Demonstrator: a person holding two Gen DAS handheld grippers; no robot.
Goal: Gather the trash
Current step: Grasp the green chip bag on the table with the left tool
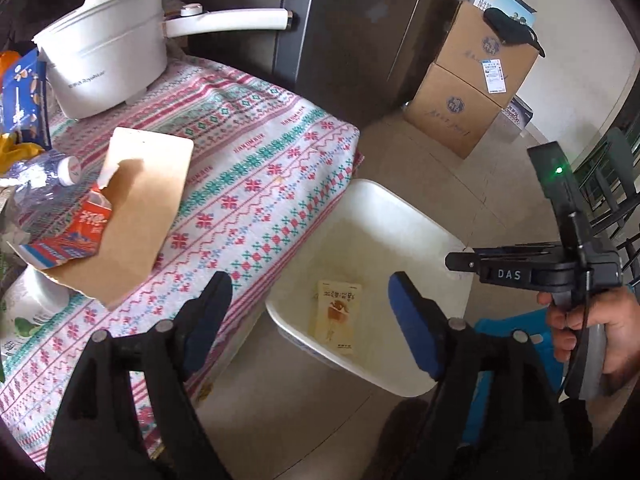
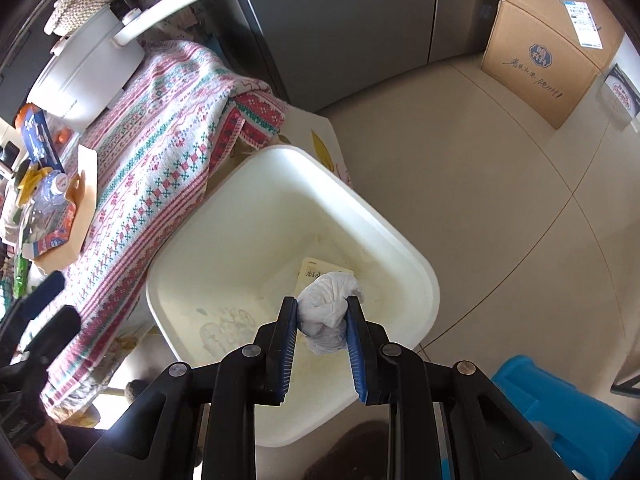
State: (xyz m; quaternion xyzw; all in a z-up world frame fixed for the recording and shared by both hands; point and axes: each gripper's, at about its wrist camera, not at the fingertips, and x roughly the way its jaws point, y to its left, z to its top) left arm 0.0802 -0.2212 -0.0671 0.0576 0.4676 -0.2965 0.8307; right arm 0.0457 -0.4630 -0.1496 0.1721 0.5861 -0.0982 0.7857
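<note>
The pile at the tabletop's (image 1: 256, 184) left edge is cropped and jumbled: a plastic bottle (image 1: 48, 184), a red carton (image 1: 76, 232) and torn brown cardboard (image 1: 140, 208) overlap. The left hand-held gripper (image 1: 308, 312) gapes wide, empty, above the white bin (image 2: 352, 216), where a yellow wrapper (image 1: 338, 320) lies flat. The right hand-held gripper (image 2: 322, 320) pinches a crumpled white tissue wad (image 2: 326, 316) over the bin, partly hiding that wrapper.

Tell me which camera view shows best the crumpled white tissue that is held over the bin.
The right wrist view: the crumpled white tissue sits clamped in the right gripper, above the white bin. The left wrist view shows only that gripper's side; the tissue is not visible there.
</note>
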